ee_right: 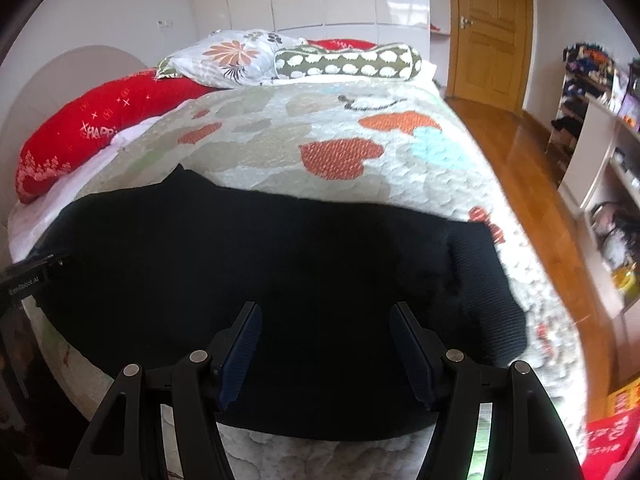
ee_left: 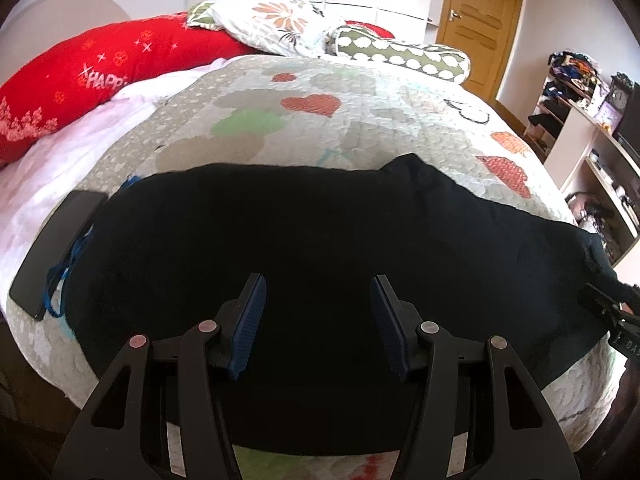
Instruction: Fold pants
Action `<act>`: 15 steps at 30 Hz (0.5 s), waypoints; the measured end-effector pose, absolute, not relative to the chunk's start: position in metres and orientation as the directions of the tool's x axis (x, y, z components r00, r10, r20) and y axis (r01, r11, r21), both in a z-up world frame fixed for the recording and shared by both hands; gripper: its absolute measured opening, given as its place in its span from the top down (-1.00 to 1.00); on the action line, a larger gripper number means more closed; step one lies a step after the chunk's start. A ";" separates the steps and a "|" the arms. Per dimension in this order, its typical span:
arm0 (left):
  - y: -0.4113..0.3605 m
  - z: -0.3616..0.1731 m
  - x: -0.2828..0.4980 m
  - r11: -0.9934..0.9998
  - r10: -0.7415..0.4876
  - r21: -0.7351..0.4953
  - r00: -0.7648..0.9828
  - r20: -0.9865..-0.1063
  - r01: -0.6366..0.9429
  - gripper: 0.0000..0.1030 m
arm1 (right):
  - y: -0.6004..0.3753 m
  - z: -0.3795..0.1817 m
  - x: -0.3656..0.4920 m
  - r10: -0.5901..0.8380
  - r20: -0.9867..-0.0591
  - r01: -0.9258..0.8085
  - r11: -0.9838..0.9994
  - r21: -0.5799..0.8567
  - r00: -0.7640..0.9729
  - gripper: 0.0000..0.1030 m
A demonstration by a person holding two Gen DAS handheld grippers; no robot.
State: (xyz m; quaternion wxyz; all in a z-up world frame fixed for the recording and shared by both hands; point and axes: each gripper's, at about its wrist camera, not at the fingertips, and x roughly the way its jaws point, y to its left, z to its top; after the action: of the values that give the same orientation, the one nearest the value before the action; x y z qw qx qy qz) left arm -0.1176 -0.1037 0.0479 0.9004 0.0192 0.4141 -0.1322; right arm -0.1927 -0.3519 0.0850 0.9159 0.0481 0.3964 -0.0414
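Note:
Black pants lie flat across the near part of the bed, waist to the left with a blue drawstring, ribbed cuffs to the right. My left gripper is open and empty, just above the pants near the waist half. My right gripper is open and empty above the leg half, left of the cuffs. The right gripper's body also shows at the right edge of the left wrist view.
A dark phone lies on the quilt beside the waistband. A red cushion, a floral pillow and a green bolster lie at the head. Wooden floor, shelves and a door are to the right.

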 end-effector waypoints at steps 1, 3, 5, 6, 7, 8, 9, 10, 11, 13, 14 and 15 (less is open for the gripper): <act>-0.107 0.049 -0.117 0.963 -0.224 -0.074 0.621 -0.751 0.258 -0.05 | -0.352 0.087 -0.194 -0.049 -0.727 0.120 0.992 0.045 0.685 -0.25; -0.114 0.051 -0.116 0.960 -0.232 -0.073 0.619 -0.751 0.271 -0.05 | -0.355 0.092 -0.198 -0.069 -0.718 0.131 0.991 0.031 0.692 -0.25; -0.122 0.054 -0.116 0.955 -0.244 -0.073 0.617 -0.748 0.289 -0.05 | -0.357 0.095 -0.201 -0.082 -0.714 0.138 0.990 0.020 0.695 -0.25; -0.128 0.056 -0.117 0.951 -0.250 -0.070 0.618 -0.745 0.301 -0.05 | -0.359 0.096 -0.203 -0.092 -0.712 0.141 0.990 0.011 0.697 -0.25; -0.133 0.058 -0.117 0.948 -0.254 -0.065 0.619 -0.743 0.311 -0.05 | -0.360 0.097 -0.204 -0.096 -0.710 0.142 0.990 0.006 0.697 -0.25; -0.137 0.059 -0.117 0.945 -0.259 -0.062 0.620 -0.741 0.320 -0.05 | -0.362 0.098 -0.205 -0.099 -0.709 0.145 0.989 0.005 0.698 -0.25; -0.143 0.061 -0.117 0.940 -0.269 -0.063 0.616 -0.740 0.335 -0.05 | -0.364 0.098 -0.207 -0.097 -0.709 0.147 0.989 0.009 0.699 -0.25; -0.147 0.062 -0.117 0.935 -0.280 -0.067 0.610 -0.742 0.347 -0.05 | -0.366 0.098 -0.208 -0.095 -0.708 0.148 0.989 0.014 0.700 -0.25; -0.152 0.063 -0.117 0.931 -0.290 -0.072 0.603 -0.743 0.359 -0.05 | -0.367 0.098 -0.209 -0.094 -0.708 0.150 0.988 0.017 0.700 -0.25; -0.162 0.065 -0.116 0.920 -0.310 -0.078 0.593 -0.743 0.384 -0.05 | -0.370 0.098 -0.211 -0.097 -0.709 0.157 0.987 0.020 0.699 -0.25; -0.169 0.068 -0.117 0.914 -0.318 -0.074 0.592 -0.740 0.398 -0.05 | -0.373 0.098 -0.212 -0.099 -0.708 0.162 0.987 0.021 0.699 -0.25; -0.173 0.069 -0.117 0.910 -0.324 -0.072 0.593 -0.737 0.408 -0.05 | -0.375 0.098 -0.213 -0.101 -0.707 0.166 0.986 0.023 0.700 -0.25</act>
State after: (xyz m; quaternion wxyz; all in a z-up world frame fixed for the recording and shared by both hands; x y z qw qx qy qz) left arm -0.1170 -0.1731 0.0694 0.8908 0.0523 0.4018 -0.2055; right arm -0.2132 -0.3748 0.0984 0.9209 0.0423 0.3807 -0.0725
